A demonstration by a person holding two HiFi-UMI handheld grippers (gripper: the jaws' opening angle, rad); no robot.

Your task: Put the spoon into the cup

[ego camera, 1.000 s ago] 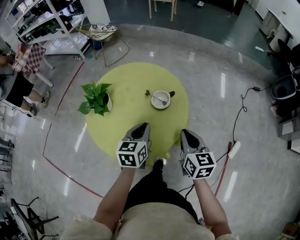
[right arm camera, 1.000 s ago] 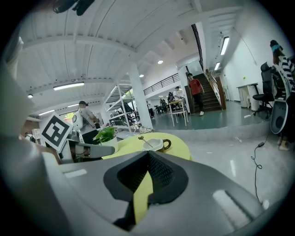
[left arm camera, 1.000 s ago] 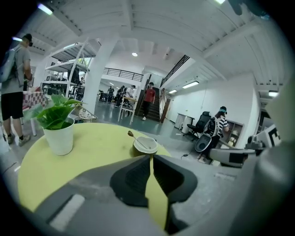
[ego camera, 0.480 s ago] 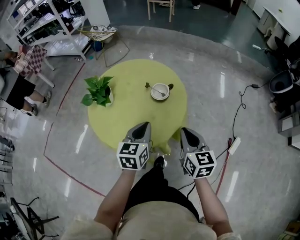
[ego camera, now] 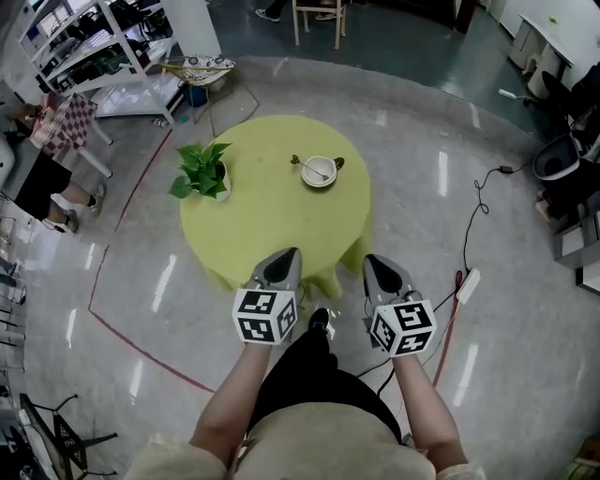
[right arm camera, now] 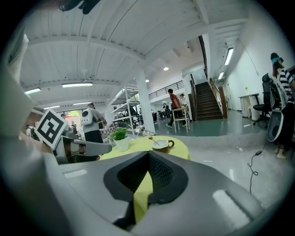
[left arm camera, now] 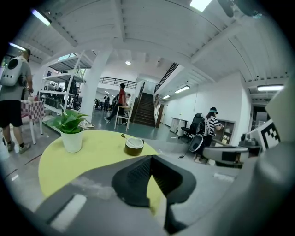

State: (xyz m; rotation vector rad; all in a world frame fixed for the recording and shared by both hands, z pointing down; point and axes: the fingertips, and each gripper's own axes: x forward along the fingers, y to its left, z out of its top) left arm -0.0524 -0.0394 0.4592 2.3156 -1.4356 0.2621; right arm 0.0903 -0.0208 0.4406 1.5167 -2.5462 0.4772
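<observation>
A white cup (ego camera: 319, 172) with a dark outside stands on the far side of the round yellow table (ego camera: 267, 225). The spoon (ego camera: 313, 167) lies in it, handle sticking out to the left. Both grippers are held back from the table's near edge, close to the person's body. My left gripper (ego camera: 286, 254) is shut with nothing in it, and so is my right gripper (ego camera: 373, 261). In the left gripper view the cup (left arm camera: 134, 146) sits beyond the shut jaw tips (left arm camera: 151, 158). The right gripper view shows the cup (right arm camera: 162, 144) and spoon (right arm camera: 153, 139) past its tips (right arm camera: 148, 155).
A potted green plant (ego camera: 202, 171) stands on the table's left side. Metal shelving (ego camera: 94, 47) and a wire stand are at the far left, a chair (ego camera: 319, 17) beyond the table. A cable and power strip (ego camera: 468, 286) lie on the floor to the right. People stand around the hall.
Both grippers and the head view have drawn back from the table, so the table and cup now lie farther off. The spoon has stayed in the cup.
</observation>
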